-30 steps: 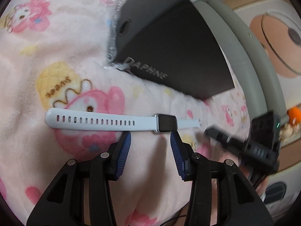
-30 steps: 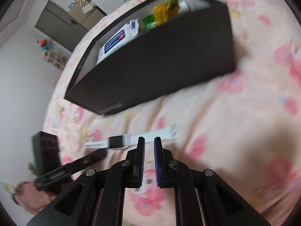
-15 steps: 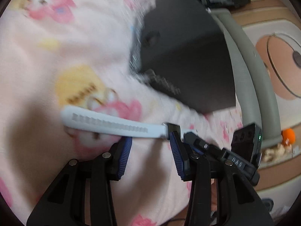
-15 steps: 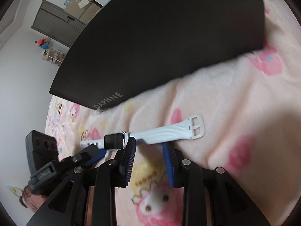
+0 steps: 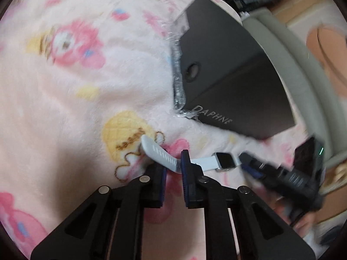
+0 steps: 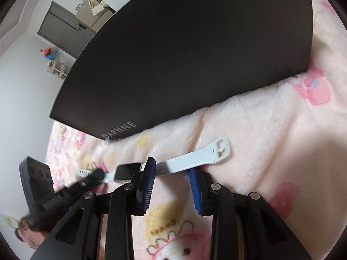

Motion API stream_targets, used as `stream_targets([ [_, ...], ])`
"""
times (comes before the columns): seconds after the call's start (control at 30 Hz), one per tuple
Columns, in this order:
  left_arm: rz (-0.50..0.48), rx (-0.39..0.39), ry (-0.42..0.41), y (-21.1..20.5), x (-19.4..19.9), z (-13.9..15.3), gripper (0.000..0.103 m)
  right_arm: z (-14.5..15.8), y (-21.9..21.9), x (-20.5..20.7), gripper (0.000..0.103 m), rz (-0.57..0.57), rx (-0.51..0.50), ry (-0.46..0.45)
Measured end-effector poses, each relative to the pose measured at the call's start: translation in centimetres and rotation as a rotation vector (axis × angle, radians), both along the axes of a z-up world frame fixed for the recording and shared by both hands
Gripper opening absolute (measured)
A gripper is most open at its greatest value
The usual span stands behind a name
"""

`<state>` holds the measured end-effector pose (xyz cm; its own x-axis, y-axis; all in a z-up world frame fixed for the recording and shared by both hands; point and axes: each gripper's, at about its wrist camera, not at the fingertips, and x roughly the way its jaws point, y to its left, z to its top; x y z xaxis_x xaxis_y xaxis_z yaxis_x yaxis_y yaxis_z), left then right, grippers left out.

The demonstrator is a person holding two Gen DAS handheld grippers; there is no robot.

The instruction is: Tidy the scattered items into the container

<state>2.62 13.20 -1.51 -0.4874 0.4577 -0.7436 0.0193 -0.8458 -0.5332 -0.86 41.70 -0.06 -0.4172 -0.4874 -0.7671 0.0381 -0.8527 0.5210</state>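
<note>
With left fingers (image 5: 173,171) clamped on the watch (image 5: 208,161) strap and right fingers (image 6: 171,178) apart astride the buckle end, opposing pulls could twist it free beside the box (image 6: 195,54).

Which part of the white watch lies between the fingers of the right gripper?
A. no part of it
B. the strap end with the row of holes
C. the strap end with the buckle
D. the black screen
C: in the right wrist view, the buckle strap of the watch crosses the gap of the open right gripper, while the screen sits outside its left finger.
</note>
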Motion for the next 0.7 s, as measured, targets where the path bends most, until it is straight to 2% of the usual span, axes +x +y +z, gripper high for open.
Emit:
stream_targets([
  [0.07,-0.022,-0.026,0.037,0.5,0.4,0.8,0.007,0.4,0.0,-0.1,0.021,0.011,-0.013,0.012],
  [0.1,-0.026,-0.028,0.055,0.4,0.7,1.2,0.007,0.6,0.0,-0.2,0.012,0.017,-0.019,0.017],
  [0.13,-0.028,-0.03,0.069,0.3,1.0,1.6,0.007,0.8,0.0,-0.2,0.008,0.022,-0.026,0.023],
  [0.2,-0.024,-0.031,0.085,-0.1,1.6,2.1,0.007,1.1,0.0,-0.3,0.005,0.034,-0.039,0.035],
  [0.47,0.0,-0.033,0.161,1.0,2.9,4.2,0.007,3.9,-1.3,1.5,0.004,0.12,0.011,0.11],
  [0.6,0.017,0.016,0.179,0.8,3.2,5.5,0.007,6.1,0.3,2.5,0.004,0.121,0.009,0.149],
  [0.7,0.009,0.03,0.203,2.9,2.9,6.6,0.007,7.3,0.3,2.6,0.004,0.123,0.003,0.183],
])
